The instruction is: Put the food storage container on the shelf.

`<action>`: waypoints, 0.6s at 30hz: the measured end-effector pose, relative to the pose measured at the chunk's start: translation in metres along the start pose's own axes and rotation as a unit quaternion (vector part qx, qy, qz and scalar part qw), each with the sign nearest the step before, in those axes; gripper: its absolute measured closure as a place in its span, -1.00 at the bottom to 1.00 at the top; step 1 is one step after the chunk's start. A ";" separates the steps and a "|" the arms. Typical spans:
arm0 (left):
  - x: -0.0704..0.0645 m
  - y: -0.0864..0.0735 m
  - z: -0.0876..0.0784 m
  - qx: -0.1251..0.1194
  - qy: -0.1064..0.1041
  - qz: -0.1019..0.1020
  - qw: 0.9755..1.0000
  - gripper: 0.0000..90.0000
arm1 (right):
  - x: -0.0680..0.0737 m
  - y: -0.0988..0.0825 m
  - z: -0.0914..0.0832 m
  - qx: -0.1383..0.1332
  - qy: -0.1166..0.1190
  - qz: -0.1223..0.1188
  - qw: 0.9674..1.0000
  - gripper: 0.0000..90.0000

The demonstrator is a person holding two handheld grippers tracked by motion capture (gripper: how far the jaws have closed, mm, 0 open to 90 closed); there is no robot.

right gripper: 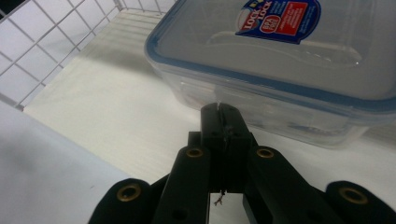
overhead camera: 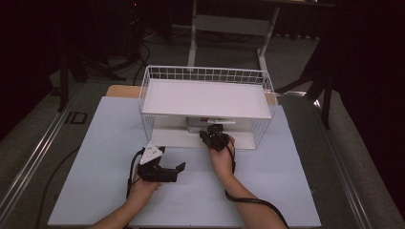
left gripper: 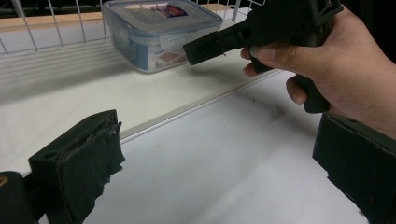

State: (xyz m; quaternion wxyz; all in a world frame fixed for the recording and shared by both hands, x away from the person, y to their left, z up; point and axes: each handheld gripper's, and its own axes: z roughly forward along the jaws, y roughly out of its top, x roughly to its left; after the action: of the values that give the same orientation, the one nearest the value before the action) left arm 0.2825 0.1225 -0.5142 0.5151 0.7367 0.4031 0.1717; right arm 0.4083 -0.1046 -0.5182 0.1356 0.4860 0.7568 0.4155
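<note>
Your left gripper [overhead camera: 177, 170] lay nearest you on the white table [overhead camera: 95, 191], its jaws spread wide with nothing but bare tabletop between them; in the left gripper view those two black jaws stood at the far edges of the picture, well apart. Your left hand [overhead camera: 143, 183] held it low, with the grey three-cornered plate [overhead camera: 151, 153] on top and the cable trailing back toward you. Ahead of it and to its right, your right hand [overhead camera: 220, 160] carried the right gripper [overhead camera: 213, 132], whose jaws were pressed together — in the right gripper view [right gripper: 219, 109] the two pads met flat against each other with nothing pinched between them. The closed tips pointed at the clear plastic container [right gripper: 289, 70], the one with the blue-rimmed lid and a red and blue label, and stood just beside its near wall; whether they touched it I cannot tell. In the left gripper view the same container [left gripper: 159, 32] sat just beyond the right gripper's tips [left gripper: 196, 51], on the white lower floor of the wire basket [overhead camera: 148, 86]. Farther off, above the container, the basket's white upper shelf [overhead camera: 205, 98] spread across — its wire sides rose around it, and past them the dark floor and a white table frame [overhead camera: 229, 24] stood behind.
</note>
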 end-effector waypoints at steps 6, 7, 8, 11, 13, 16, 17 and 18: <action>0.001 0.000 0.000 0.003 -0.002 0.005 1.000 -0.95 | -0.003 0.001 0.002 0.001 -0.001 0.000 1.000 0.98; 0.001 0.000 0.000 0.002 -0.003 0.005 1.000 -0.95 | -0.002 0.001 0.002 0.000 -0.001 -0.001 1.000 0.98; 0.000 0.000 0.000 0.002 -0.003 0.005 1.000 -0.95 | -0.001 0.001 0.003 -0.001 0.001 -0.003 1.000 0.97; 0.000 0.000 -0.001 0.001 -0.002 0.008 1.000 -0.95 | 0.003 0.002 0.005 0.000 0.000 -0.011 1.000 0.96; 0.000 0.000 0.000 0.002 -0.001 0.008 1.000 -0.95 | 0.005 0.002 0.006 0.001 -0.004 -0.019 1.000 0.95; 0.000 -0.001 0.000 0.003 -0.002 0.009 1.000 -0.95 | 0.007 0.001 0.003 -0.003 -0.001 -0.022 1.000 0.94; 0.000 -0.001 0.000 0.003 -0.003 0.008 1.000 -0.95 | 0.008 0.001 0.001 -0.004 0.002 -0.026 1.000 0.93; 0.000 -0.001 0.000 0.003 -0.002 0.009 1.000 -0.95 | 0.009 0.000 -0.002 -0.004 0.008 -0.025 1.000 0.91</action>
State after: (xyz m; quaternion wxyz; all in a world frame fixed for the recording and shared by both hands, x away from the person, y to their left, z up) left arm 0.2822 0.1228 -0.5146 0.5119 0.7426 0.3956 0.1734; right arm 0.4025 -0.0976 -0.5153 0.1417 0.4629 0.7684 0.4185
